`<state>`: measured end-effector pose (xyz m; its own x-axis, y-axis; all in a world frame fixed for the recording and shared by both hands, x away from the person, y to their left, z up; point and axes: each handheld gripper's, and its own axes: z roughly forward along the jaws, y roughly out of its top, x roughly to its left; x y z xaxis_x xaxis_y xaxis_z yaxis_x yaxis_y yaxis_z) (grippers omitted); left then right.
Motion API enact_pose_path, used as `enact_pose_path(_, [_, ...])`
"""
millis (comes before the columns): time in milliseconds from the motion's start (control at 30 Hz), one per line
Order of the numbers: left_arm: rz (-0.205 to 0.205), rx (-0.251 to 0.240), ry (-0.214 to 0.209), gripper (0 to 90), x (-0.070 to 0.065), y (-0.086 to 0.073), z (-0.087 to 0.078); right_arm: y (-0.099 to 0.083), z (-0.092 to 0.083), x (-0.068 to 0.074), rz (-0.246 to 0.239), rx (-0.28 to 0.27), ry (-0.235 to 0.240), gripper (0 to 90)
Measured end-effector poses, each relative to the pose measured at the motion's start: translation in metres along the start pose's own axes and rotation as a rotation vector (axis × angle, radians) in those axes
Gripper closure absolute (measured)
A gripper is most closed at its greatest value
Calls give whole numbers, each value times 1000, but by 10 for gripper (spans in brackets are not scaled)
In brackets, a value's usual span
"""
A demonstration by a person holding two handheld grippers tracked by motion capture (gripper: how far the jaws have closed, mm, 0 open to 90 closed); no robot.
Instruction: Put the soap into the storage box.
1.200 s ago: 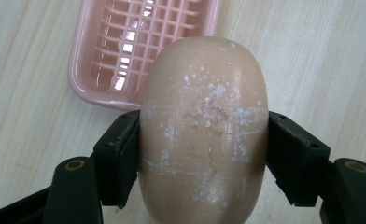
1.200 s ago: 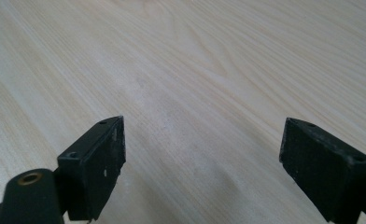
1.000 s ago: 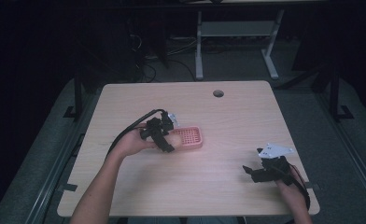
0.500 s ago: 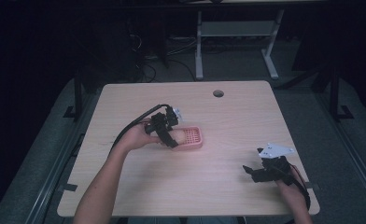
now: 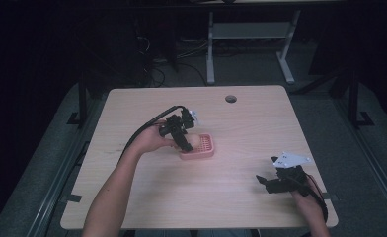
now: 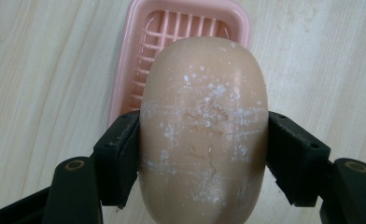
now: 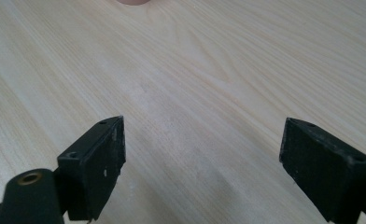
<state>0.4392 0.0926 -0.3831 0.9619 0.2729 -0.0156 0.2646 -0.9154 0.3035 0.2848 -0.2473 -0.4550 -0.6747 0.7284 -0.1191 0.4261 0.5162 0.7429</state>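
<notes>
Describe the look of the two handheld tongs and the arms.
Both tongs are black. The left tongs have blocky black jaws with brass-coloured screw holes and a black cable looping behind. The right tongs carry a grey three-cornered plate on top; their pads show white scuffs. Forearms are bare, no sleeves in view.

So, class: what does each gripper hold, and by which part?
Left gripper clamps the soap bar across its long sides, above the pink dish. Right gripper holds nothing.

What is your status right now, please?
Left gripper shut on the tan oval soap bar, above the pink slatted plastic soap dish. Right gripper open, jaws wide over bare wooden table. Nothing in the way.
</notes>
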Motion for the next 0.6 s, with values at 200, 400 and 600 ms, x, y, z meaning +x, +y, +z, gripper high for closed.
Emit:
enact_pose_path(200, [-2, -12, -4, 319, 4, 6, 5, 0, -1, 0, 11, -5, -1, 138])
enact_pose_path(400, [-4, -4, -14, 319, 8, 8, 14, -1, -1, -1, 7, -4, -2, 138])
enact_pose_path(600, [-30, -5, -15, 319, 14, 10, 25, -1, -1, -2, 4, -5, -4, 138])
